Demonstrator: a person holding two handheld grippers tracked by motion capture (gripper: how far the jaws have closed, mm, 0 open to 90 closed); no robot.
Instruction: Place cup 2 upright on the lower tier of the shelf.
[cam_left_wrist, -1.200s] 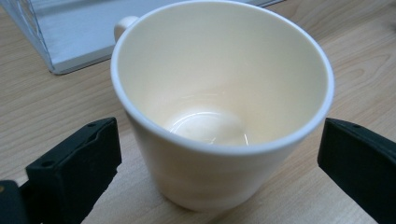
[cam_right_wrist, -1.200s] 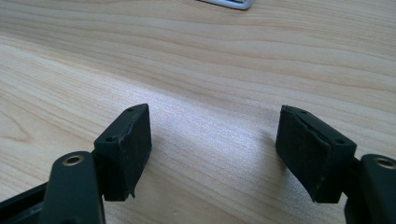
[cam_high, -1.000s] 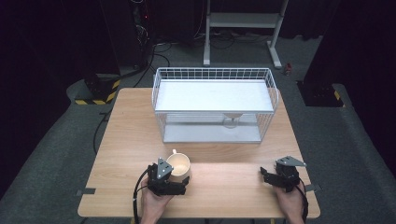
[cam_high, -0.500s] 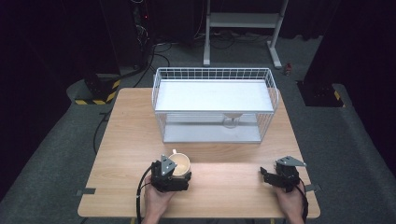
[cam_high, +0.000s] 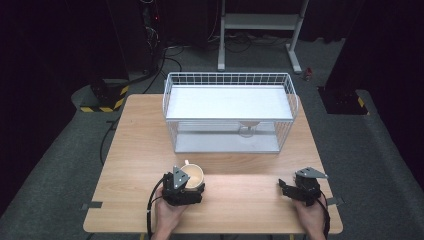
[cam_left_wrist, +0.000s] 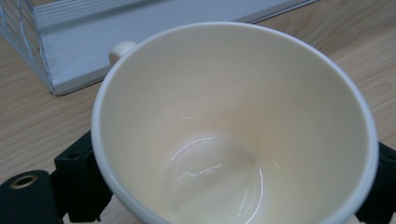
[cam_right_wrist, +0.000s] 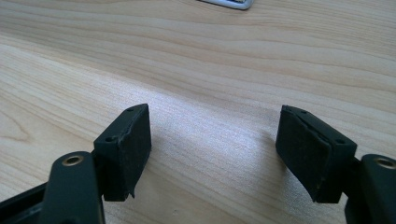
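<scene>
On the table, left gripper (cam_high: 191, 181) jaws closing around cream cup (cam_high: 192, 175).

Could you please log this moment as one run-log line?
left gripper: fingers just closing around cream cup | right gripper: open, nothing between fingers | wire rack: behind cup

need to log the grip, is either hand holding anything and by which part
The left tongs have just been closing around the cream cup, their jaws on either side of its body; whether they grip it cannot be told. The right tongs hold nothing.
</scene>
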